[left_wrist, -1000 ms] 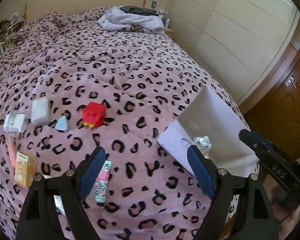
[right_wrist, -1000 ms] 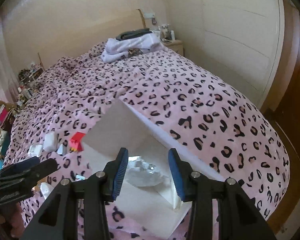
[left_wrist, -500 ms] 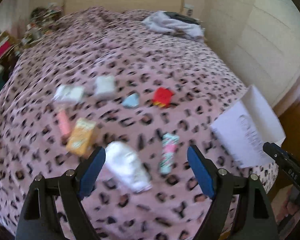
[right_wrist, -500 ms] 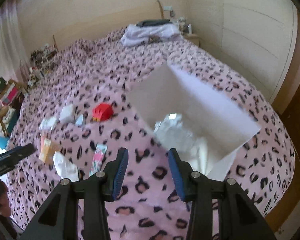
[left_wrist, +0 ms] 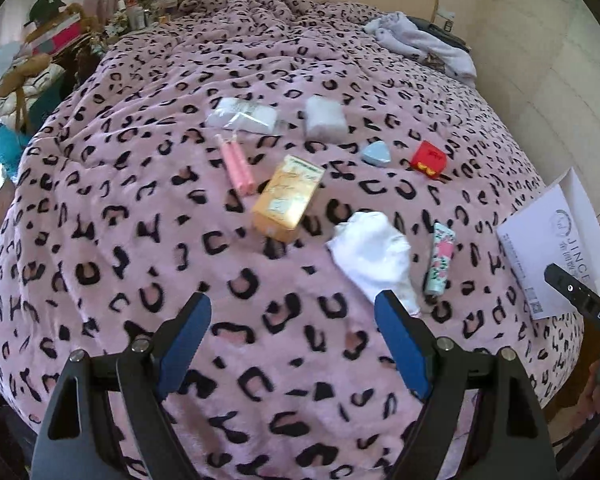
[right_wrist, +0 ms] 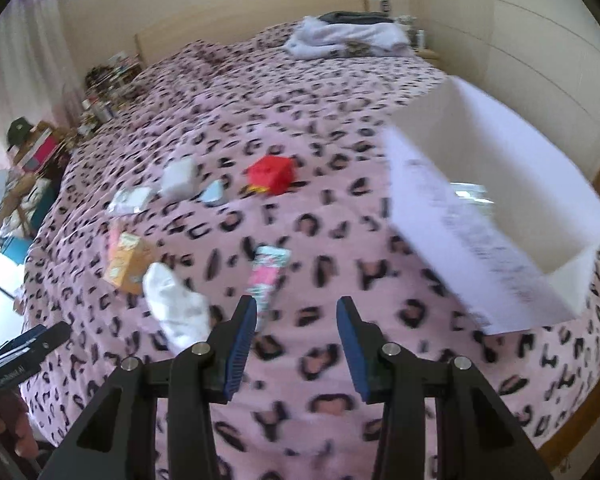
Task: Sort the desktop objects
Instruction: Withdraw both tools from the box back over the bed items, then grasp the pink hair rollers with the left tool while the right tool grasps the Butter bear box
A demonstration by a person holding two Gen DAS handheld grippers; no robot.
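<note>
**Ana:** Hovering above the leopard-print blanket, the left gripper has its blue pads spread wide with nothing between them; why so wide?

**Ben:** Probably because the nearest things are bulky; the white sock lies just ahead of the right-hand pad, and the yellow carton sits a little beyond it; a wide gap would clear either one

**Ana:** And the right gripper?

**Ben:** Empty too, its pads parted more narrowly; the floral tube lies just ahead of its left pad, slim enough for that gap; the view is blurred, so finer detail cannot be told

**Ana:** Where are the sorted things meant to go?

**Ben:** Likely the white box near the bed's right edge, mouth open toward the grippers; something silvery lies inside it, unclear what

**Ana:** And the rest?

**Ben:** Scattered apart on the blanket: the red block, blue wedge, pink sticks, white pad and clear packet; spaced that way, each can be picked singly
</note>
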